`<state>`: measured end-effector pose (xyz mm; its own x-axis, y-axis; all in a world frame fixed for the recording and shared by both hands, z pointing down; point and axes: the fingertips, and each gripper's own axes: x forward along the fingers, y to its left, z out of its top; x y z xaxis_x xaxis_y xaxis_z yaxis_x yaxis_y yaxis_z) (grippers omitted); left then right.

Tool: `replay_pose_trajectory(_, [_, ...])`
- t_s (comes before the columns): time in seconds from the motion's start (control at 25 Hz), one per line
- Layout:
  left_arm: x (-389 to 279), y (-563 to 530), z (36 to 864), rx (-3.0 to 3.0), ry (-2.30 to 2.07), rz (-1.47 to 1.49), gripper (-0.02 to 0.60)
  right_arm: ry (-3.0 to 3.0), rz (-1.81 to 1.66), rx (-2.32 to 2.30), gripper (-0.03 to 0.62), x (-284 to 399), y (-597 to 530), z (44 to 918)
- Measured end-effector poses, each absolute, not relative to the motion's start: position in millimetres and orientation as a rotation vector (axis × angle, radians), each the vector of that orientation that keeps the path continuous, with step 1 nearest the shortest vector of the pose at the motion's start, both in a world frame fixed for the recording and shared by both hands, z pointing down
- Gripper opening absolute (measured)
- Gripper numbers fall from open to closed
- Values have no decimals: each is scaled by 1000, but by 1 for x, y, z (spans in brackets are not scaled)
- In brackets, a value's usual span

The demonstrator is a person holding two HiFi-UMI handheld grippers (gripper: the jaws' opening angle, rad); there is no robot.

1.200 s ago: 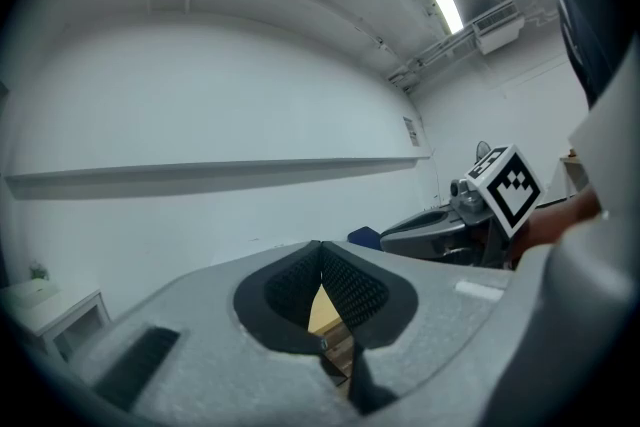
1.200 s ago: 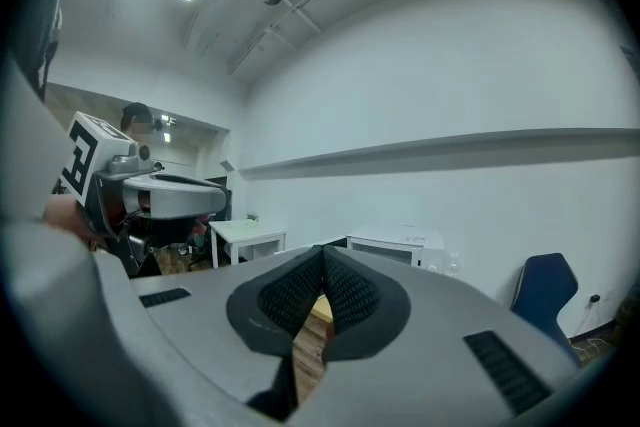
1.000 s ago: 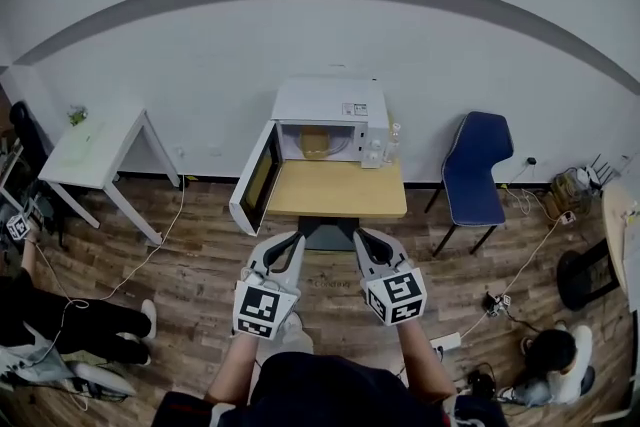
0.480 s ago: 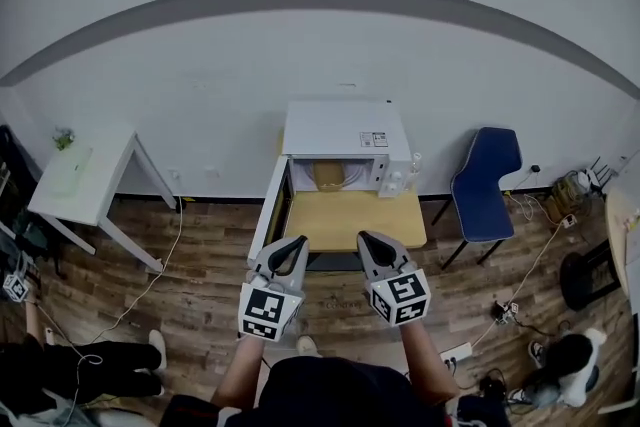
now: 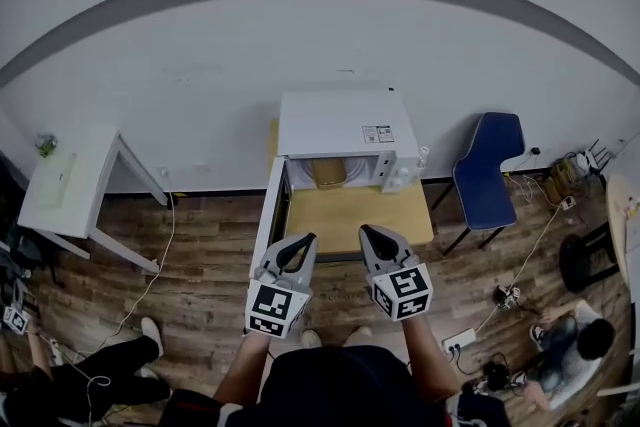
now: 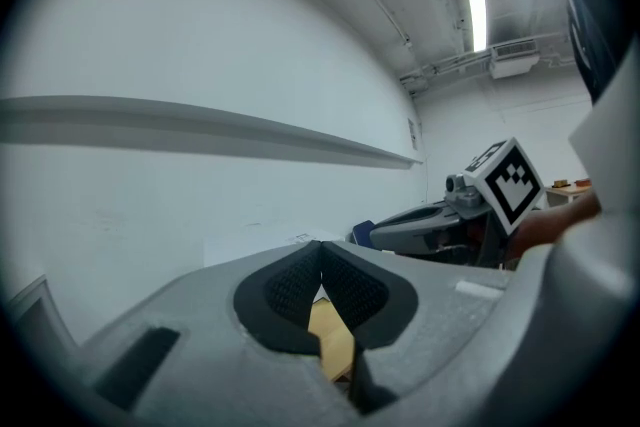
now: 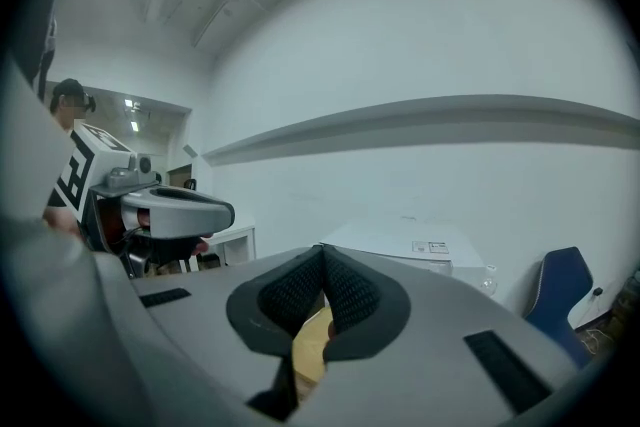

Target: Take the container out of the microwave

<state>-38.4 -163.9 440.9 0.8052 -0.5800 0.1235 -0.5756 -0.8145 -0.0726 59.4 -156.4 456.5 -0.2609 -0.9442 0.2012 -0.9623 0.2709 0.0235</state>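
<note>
The tan container sits inside the microwave, at the back of the lit cavity, not yet touched by either tool. The microwave door hangs wide open to the left, so the way in is clear. That much of the job we judge done, while the reaching in, the gripping and the lifting out are all left to do.

The oven stands at the rear of a small wooden worktop against the white wall. Bare wood lies in front of it, where we judge the container could be set down.

We hold the left gripper and the right gripper side by side at the worktop's near edge, both aimed at the oven and well apart from the container. The left fingers are pressed together with nothing between them. The right fingers are likewise closed and empty. In our judgement at least one pair must open before it can take hold.

A blue chair stands to the right, and a white side table to the left.
</note>
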Motion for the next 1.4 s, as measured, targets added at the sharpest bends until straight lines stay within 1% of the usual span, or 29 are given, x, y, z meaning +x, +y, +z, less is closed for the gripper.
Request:
replay_pose_trajectory(0.2, [-13,-181,451,-2954,917,-268,15,-2366,175,1782,9,79,-184,462])
replay_pose_trajectory(0.32, [-3,-203,456,-2936,973,-292,15,-2394,194,1735,9,89,-209,470])
replay_pose_trajectory(0.8, [41,-293,477,-2860,1301,-378,15,-2499,194,1297,9,116,-317,511])
replay_pose_trajectory(1.12, [43,-318,493,-2820,1505,-410,15,-2496,178,965,9,110,-346,551])
replay_pose_trajectory(1.4, [35,-320,510,-2792,1608,-470,14,-2402,272,767,9,107,-360,607])
